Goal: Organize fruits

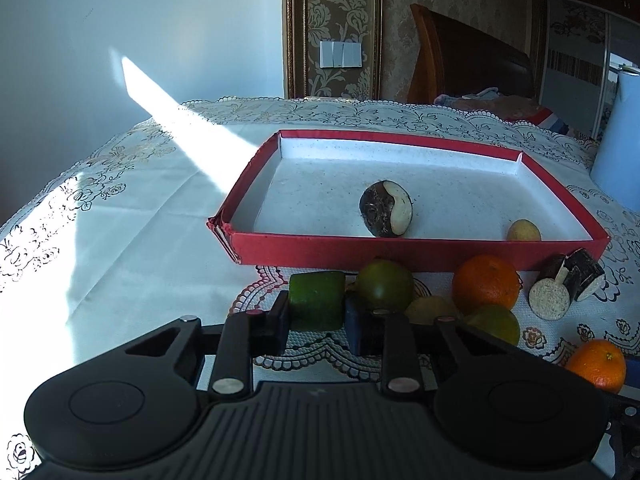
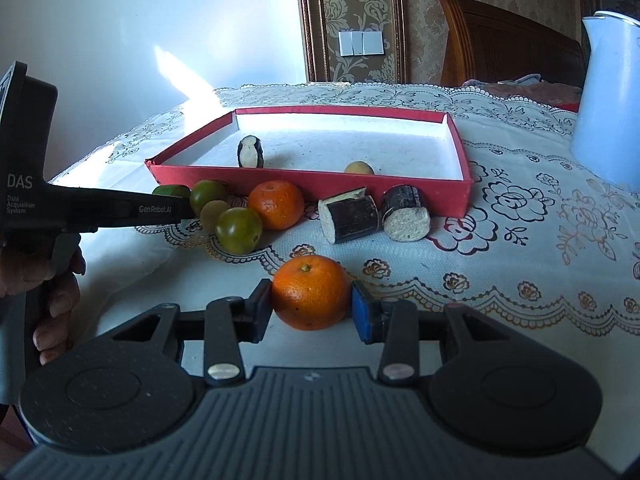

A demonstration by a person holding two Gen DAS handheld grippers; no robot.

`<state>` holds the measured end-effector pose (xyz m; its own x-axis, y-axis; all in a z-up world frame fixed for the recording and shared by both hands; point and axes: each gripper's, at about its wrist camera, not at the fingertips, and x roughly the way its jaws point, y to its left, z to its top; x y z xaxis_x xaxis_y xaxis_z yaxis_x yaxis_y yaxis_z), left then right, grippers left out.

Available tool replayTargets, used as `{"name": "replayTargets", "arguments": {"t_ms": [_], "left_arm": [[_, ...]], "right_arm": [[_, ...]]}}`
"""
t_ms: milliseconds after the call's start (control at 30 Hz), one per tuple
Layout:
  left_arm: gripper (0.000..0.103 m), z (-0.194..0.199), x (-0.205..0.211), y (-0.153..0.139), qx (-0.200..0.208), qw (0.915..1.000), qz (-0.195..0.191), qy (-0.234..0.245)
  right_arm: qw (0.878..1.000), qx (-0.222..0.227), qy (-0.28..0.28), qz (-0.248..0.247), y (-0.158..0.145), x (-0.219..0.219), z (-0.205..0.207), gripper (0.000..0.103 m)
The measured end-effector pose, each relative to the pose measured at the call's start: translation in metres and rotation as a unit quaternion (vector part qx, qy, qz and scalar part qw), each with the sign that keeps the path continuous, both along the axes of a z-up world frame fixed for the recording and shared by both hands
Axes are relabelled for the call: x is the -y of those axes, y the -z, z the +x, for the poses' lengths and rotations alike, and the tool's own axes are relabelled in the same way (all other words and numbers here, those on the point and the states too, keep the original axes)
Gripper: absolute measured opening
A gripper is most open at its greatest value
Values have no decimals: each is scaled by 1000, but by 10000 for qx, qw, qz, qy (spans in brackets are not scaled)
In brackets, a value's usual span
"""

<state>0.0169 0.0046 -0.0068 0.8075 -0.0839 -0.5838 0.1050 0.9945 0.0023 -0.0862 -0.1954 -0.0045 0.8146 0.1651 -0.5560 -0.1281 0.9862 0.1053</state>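
A red tray (image 1: pixel 420 249) (image 2: pixel 312 181) holds a dark cut piece (image 1: pixel 386 209) (image 2: pixel 250 152) and a small yellow fruit (image 1: pixel 523 231) (image 2: pixel 359 168). My left gripper (image 1: pixel 317 322) is shut on a green block-shaped piece (image 1: pixel 317 300) (image 2: pixel 172 191) in front of the tray. My right gripper (image 2: pixel 312 310) is closed around an orange (image 2: pixel 311 292) (image 1: pixel 598 364) on the cloth; both pads touch it. Beside the left gripper lie green fruits (image 1: pixel 385 285) (image 2: pixel 239 229), another orange (image 1: pixel 486 282) (image 2: pixel 276 204) and two dark cut cylinders (image 1: pixel 564 288) (image 2: pixel 376 216).
A pale blue kettle (image 2: pixel 608 108) (image 1: pixel 618 152) stands at the right on the lace tablecloth (image 2: pixel 540 232). The table's left edge (image 1: pixel 60 184) lies in sunlight. A wall and a wooden headboard (image 2: pixel 508 44) are behind.
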Motion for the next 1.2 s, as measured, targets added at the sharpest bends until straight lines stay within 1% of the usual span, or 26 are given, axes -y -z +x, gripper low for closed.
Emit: {"name": "replayTargets", "arguments": {"t_ms": [300,900,1200], "left_arm": [[27,12,-3,1,15,9999,-146,-53],[27,9,1,1,49,10000,-32,-59],[27,10,1,1,53,10000,-14,-59]], "right_arm": [[10000,17,65,72,2,1,3,38],[9996,44,87,-262,1,-8,2,38],[9998,83,149,-113,0,-2,1,38]]}}
